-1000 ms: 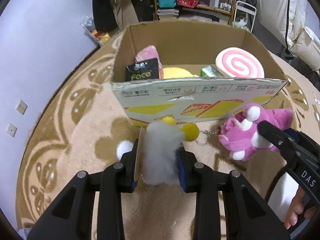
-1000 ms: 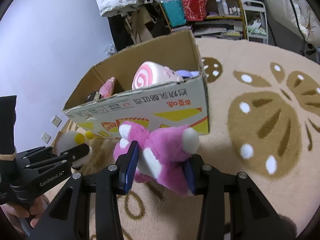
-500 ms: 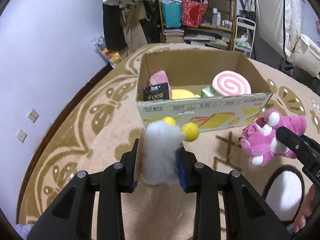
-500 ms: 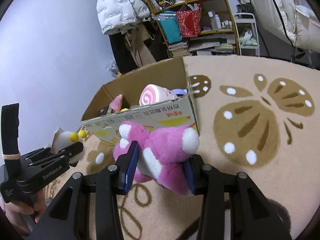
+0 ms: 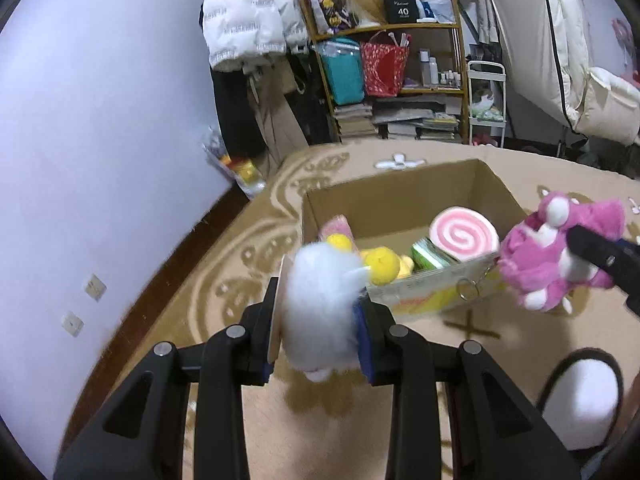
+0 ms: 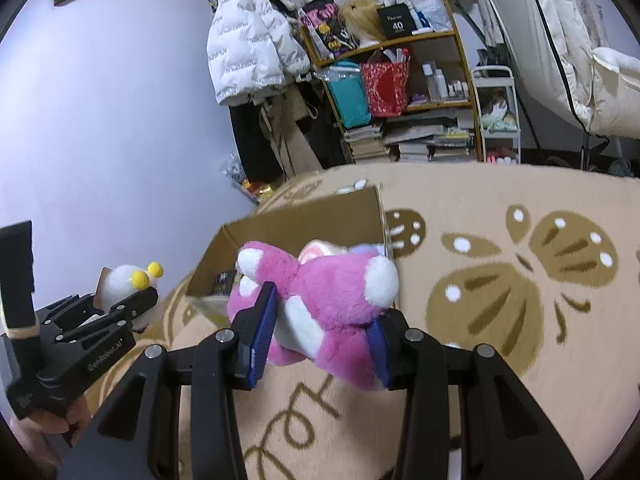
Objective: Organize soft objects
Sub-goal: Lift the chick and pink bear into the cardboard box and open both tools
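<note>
The cardboard box (image 5: 400, 200) sits open on the carpet (image 6: 500, 380) ahead of me, brown inside with a printed yellow and red front wall. In it I can see a round pink-and-white swirl cushion (image 5: 464, 234) leaning near the right end, a green block (image 5: 430, 258) just beside it, a yellow plush (image 5: 384, 266) in the middle and a pink soft thing (image 5: 338, 228) at the left end. From my right wrist view the box interior is mostly hidden behind what I hold.

My left claw (image 5: 318, 334) is clamped on a white fluffy toy (image 5: 320, 312), its blue pads pressing into the fur from both sides. The toy is round and shaggy with small yellow pom-poms (image 6: 140, 278) on top and a card tag against the left pad. It hangs in front of the box's near-left corner, clear of the carpet.

My right claw (image 6: 320, 344) is clamped on a pink plush animal (image 6: 328, 300), thick-furred with white patches and rounded white tips. A metal keyring (image 5: 468, 290) dangles from it. It hangs just at the box's near-right corner, outside the box.

The carpet is beige short pile with brown leaf-shaped patterns and white dots.
</note>
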`<state>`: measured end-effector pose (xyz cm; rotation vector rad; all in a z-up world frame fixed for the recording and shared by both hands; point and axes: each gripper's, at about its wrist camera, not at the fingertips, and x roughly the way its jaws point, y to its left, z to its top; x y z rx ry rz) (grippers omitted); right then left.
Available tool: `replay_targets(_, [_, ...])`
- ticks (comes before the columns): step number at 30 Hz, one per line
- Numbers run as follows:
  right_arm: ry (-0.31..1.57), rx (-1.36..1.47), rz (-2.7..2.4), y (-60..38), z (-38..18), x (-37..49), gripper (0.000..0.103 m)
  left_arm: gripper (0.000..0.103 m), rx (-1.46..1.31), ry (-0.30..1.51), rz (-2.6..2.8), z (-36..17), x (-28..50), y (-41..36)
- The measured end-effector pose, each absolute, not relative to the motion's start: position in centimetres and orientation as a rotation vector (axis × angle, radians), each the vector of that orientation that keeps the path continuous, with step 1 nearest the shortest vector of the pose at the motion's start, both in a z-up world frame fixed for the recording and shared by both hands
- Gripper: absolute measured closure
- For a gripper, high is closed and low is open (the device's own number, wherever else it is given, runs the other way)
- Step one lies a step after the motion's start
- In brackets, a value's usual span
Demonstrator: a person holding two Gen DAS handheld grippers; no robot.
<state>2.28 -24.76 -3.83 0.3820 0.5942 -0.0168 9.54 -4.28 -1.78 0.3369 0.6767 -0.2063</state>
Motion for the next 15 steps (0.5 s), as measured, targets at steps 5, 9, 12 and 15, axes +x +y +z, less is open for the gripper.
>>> replay_targets(5, [0.576,0.353,-0.012,-25.1,-2.7,3.9,0.058,0.073,0.309,0.669,-0.214,-1.0,11.2,-4.4])
replay_targets(9, [0.563,0.348,-0.009,-25.4,-2.3,5.5,0.058,0.073,0.302,0.668,-0.219,-0.6,13.0,-4.9])
replay_targets(12, [0.560,0.355,-0.009,-25.7,-2.2,6.9,0.058,0.073,0.304,0.663,-0.212,-0.3,14.6,-5.2])
replay_targets(15, [0.555,0.371,-0.001,-26.1,-2.2,8.3,0.058,0.082,0.280,0.666,-0.221,0.1,16.0,-5.3])
